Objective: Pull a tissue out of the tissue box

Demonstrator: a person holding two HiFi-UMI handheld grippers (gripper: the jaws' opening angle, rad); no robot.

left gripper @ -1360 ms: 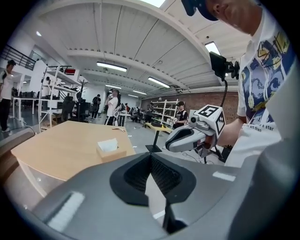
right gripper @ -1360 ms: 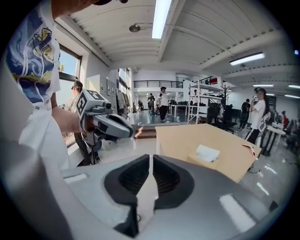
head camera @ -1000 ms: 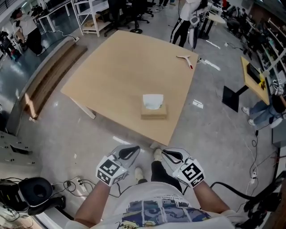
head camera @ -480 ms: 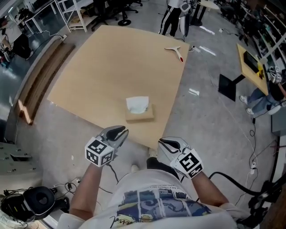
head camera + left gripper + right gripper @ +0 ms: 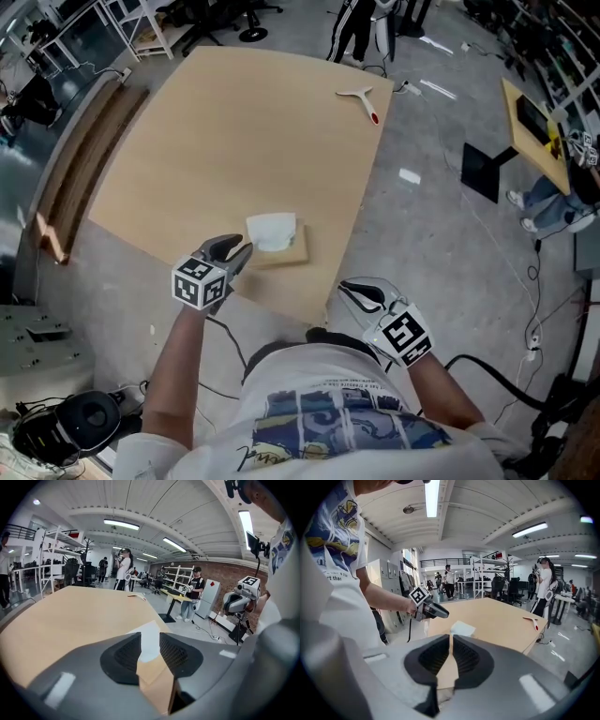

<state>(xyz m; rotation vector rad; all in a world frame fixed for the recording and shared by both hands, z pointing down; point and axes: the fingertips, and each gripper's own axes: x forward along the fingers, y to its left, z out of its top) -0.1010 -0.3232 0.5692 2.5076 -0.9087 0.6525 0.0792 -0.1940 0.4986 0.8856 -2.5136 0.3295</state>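
A tan cardboard tissue box [image 5: 286,251] stands near the near edge of the wooden table [image 5: 244,141], with a white tissue [image 5: 272,231] sticking up from its top. My left gripper [image 5: 242,249] is just left of the box, and its jaws are opening with nothing pressed between them. In the left gripper view the tissue [image 5: 153,628] and the box [image 5: 157,679] show through the gap of the left gripper [image 5: 150,638]. My right gripper [image 5: 356,292] hangs off the table's near edge, right of the box, shut and empty. The right gripper view shows the tissue [image 5: 462,629] beyond the right gripper [image 5: 451,641].
A small scraper with a red handle [image 5: 361,96] lies at the table's far corner. A person [image 5: 361,23] stands beyond the table. Wooden planks [image 5: 70,169] lie on the floor at left, a black stand [image 5: 483,173] at right, a headset and cables [image 5: 80,417] near my feet.
My left gripper has reached forward from in front of my body to the box's left side, and its jaws have parted. The right gripper has also come forward, staying shut.
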